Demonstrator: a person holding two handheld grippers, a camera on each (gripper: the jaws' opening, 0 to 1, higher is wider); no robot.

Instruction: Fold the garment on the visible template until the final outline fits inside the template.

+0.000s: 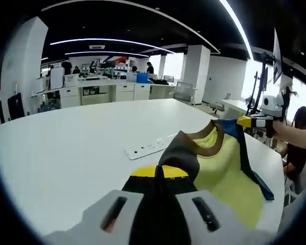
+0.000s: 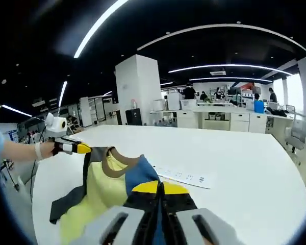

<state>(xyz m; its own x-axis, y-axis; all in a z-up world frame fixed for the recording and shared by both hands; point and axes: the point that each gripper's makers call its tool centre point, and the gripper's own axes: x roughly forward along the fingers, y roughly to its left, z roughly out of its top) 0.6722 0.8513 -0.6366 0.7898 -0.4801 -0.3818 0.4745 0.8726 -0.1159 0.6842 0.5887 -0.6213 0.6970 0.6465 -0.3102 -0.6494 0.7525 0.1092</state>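
Garment (image 1: 219, 163) lifted off table (image 1: 66, 153), both grippers (image 1: 160, 173) (image 2: 159, 190) clenched on fabric, template unseen.

Yellow garment (image 1: 222, 171), dark trim, lifted above table.

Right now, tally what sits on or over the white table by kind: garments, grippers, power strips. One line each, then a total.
Garments: 1, the yellow garment with dark collar and sleeves, lifted at two points.
Grippers: 2, the left gripper and the right gripper, each shut on the garment.
Power strips: 1, the flat white power strip on the white table.
Total: 4
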